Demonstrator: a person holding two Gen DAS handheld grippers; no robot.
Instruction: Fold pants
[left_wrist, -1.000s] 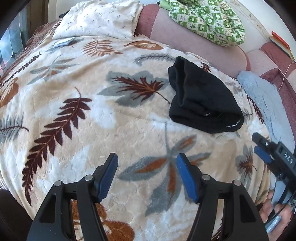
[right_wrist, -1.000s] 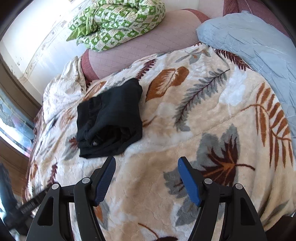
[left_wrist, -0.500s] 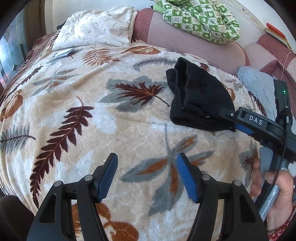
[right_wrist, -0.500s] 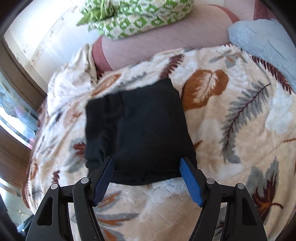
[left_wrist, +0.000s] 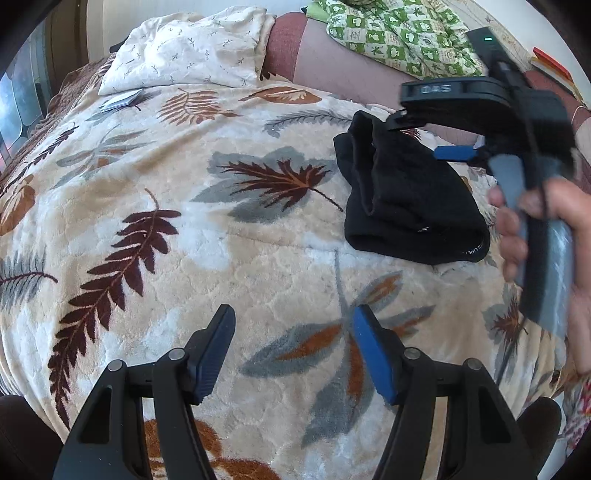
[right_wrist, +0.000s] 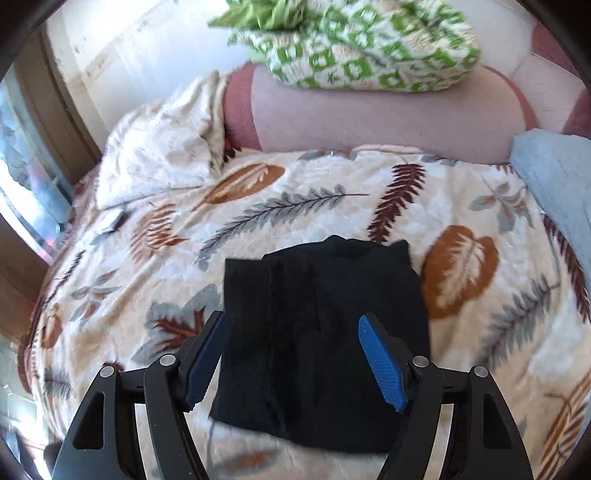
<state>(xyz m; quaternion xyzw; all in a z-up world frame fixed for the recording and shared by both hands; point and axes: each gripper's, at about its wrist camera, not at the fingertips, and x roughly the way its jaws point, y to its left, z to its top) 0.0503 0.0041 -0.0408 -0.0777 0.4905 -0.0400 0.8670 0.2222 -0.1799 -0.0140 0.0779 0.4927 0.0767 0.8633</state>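
The black pants (left_wrist: 410, 199) lie folded into a small bundle on the leaf-patterned blanket (left_wrist: 221, 229), right of centre in the left wrist view. My left gripper (left_wrist: 295, 354) is open and empty, well short of the pants. My right gripper (right_wrist: 295, 354) is open and hovers over the folded pants (right_wrist: 325, 332), its blue pads (right_wrist: 382, 363) either side of the bundle. In the left wrist view the right gripper (left_wrist: 421, 136) reaches in from the right above the pants' far end, held by a hand.
A white patterned pillow (left_wrist: 192, 51) lies at the far left. A green checked quilt (right_wrist: 362, 44) sits on the pink headboard (right_wrist: 369, 122). A light blue pillow (right_wrist: 554, 192) is at the right. A small flat packet (left_wrist: 122, 101) lies near the white pillow.
My right gripper has swung forward from the bed's near edge to above the folded pants. My left gripper has stayed put and open.
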